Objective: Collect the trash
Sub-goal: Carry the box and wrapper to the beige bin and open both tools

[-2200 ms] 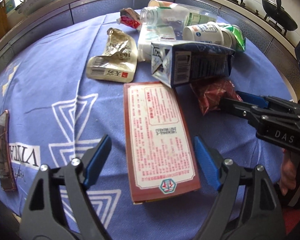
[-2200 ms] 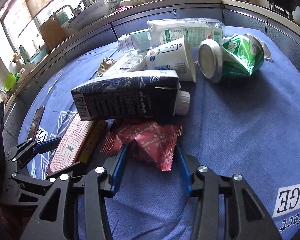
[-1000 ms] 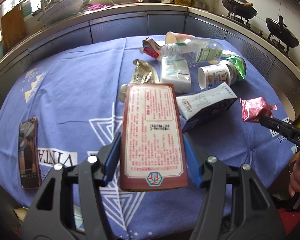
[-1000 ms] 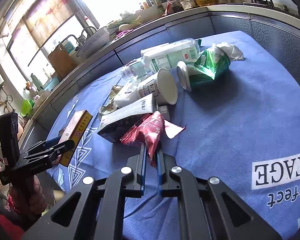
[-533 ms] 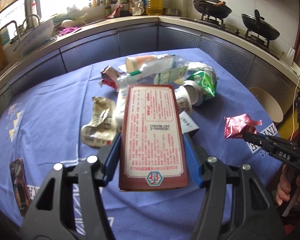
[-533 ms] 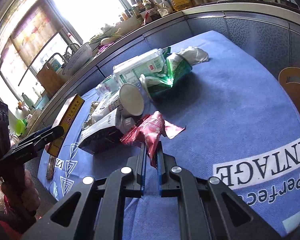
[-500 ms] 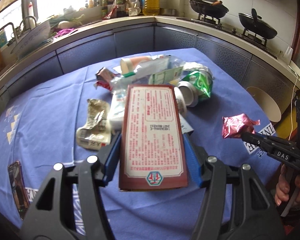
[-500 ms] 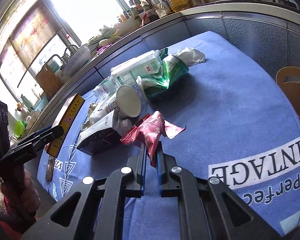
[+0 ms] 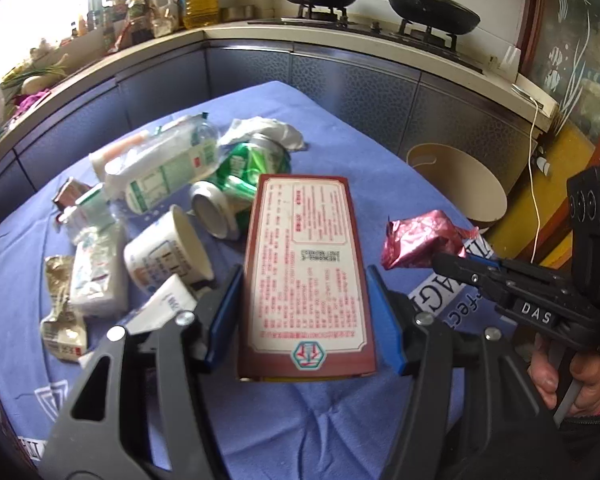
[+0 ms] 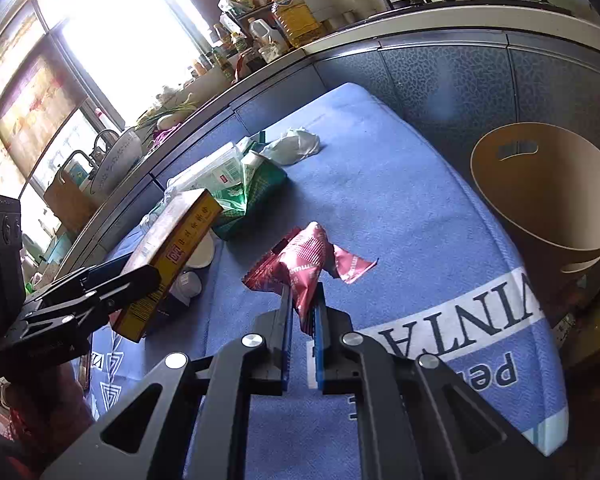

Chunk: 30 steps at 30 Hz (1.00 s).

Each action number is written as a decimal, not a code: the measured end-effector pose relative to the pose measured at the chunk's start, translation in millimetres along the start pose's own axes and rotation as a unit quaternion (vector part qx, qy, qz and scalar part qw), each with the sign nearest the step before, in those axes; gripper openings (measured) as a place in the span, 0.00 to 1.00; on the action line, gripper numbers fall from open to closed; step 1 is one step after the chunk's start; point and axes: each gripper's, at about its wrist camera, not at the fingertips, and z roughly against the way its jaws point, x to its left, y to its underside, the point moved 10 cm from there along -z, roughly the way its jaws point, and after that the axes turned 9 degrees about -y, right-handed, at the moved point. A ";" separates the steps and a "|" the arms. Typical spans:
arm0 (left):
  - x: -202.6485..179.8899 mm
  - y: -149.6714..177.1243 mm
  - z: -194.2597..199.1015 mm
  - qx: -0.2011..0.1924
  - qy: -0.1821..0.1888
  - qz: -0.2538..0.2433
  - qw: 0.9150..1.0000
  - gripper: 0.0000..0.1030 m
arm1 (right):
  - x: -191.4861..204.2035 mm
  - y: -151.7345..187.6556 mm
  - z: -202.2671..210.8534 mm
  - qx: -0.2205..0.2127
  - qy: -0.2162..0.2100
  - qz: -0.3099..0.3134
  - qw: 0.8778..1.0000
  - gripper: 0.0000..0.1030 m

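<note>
Both claws are now carrying their loads away from the heap and toward the right edge of the bench (image 9: pixel 320 432); a moment ago the red box was hanging over the middle of the blue cloth, and now the tan bin (image 9: pixel 460 184) is standing in view beyond it. The left claw (image 9: pixel 304 300) is holding the red box (image 9: pixel 306 268) by its long sides, its jaws standing about half apart and pressing on the cardboard. The right claw (image 10: pixel 302 312) is nearly closed and is pinching the crumpled red wrapper (image 10: pixel 304 264) by one thin edge.

The rest of the trash, a green can (image 9: pixel 240 176), a plastic bottle (image 9: pixel 160 172), a paper cup (image 9: pixel 168 256) and some cartons, is lying at the far left of the bench.

The bin is standing below the bench edge, at the right. The wrapper is being gripped only by a small fold, so it could slip out before it is over the opening. The two claws are also travelling close together, so they could knock each other at the rim.
</note>
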 end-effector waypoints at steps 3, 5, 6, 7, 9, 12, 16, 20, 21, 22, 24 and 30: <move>-16.0 -2.0 -13.5 0.013 0.022 -0.009 1.000 0.56 | -10.0 -4.2 10.0 -0.014 0.008 -0.004 1.000 0.09; -26.3 -5.2 -23.7 0.026 0.035 -0.016 0.999 0.56 | -18.9 -8.9 16.5 -0.025 0.014 -0.008 1.000 0.09; -32.2 -8.1 -28.4 0.030 0.039 -0.021 0.999 0.56 | -24.9 -12.1 19.9 -0.032 0.019 -0.010 0.999 0.09; -37.7 -11.6 -31.9 0.032 0.042 -0.028 0.998 0.56 | -32.6 -16.3 23.4 -0.040 0.025 -0.014 0.999 0.09; -53.4 -22.5 -38.6 0.032 0.050 -0.046 0.997 0.56 | -52.4 -24.2 31.1 -0.057 0.036 -0.028 0.997 0.09; -84.5 -44.0 -51.1 0.031 0.067 -0.073 0.995 0.56 | -91.4 -38.2 44.5 -0.086 0.063 -0.052 0.993 0.09; -135.8 -72.6 -74.7 0.038 0.095 -0.103 0.989 0.56 | -143.2 -50.5 63.4 -0.112 0.101 -0.082 0.985 0.09; -189.4 -90.8 -100.9 0.056 0.127 -0.125 0.982 0.56 | -180.4 -55.5 72.9 -0.117 0.135 -0.094 0.979 0.09; -201.2 -93.0 -107.8 0.061 0.131 -0.131 0.981 0.56 | -188.4 -55.6 73.4 -0.115 0.141 -0.097 0.978 0.09; -210.7 -94.0 -114.3 0.066 0.132 -0.137 0.980 0.56 | -194.6 -55.2 72.7 -0.113 0.143 -0.101 0.978 0.09; -228.1 -94.2 -127.6 0.077 0.133 -0.151 0.977 0.56 | -206.2 -53.2 71.3 -0.108 0.145 -0.108 0.978 0.09; -253.3 -88.7 -161.8 0.110 0.116 -0.170 0.972 0.57 | -227.4 -49.7 65.8 -0.100 0.157 -0.123 0.975 0.12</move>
